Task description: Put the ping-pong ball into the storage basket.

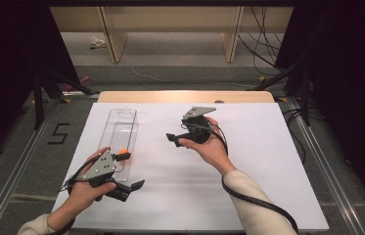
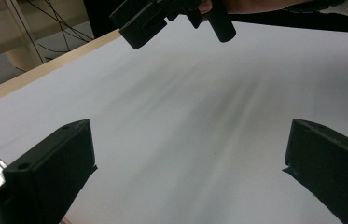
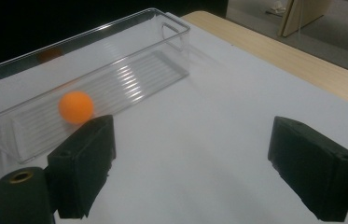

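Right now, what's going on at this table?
A person holds a gripper in each hand over a white table. An orange ball sits inside a clear plastic bin on the table's left side. The left gripper is beside the bin's near end, the right gripper faces the bin from the middle; both are open and empty.

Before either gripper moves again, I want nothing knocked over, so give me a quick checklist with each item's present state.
1. Orange ball inside the clear bin: ok.
2. Clear bin upright and flat on the white sheet: ok.
3. Left gripper open and empty, jaws wide apart: ok.
4. Right gripper open and empty: ok.
5. Left gripper clear of the bin: cannot tell; in the high view it overlaps the bin's near end.
6. Grippers apart from each other: ok.
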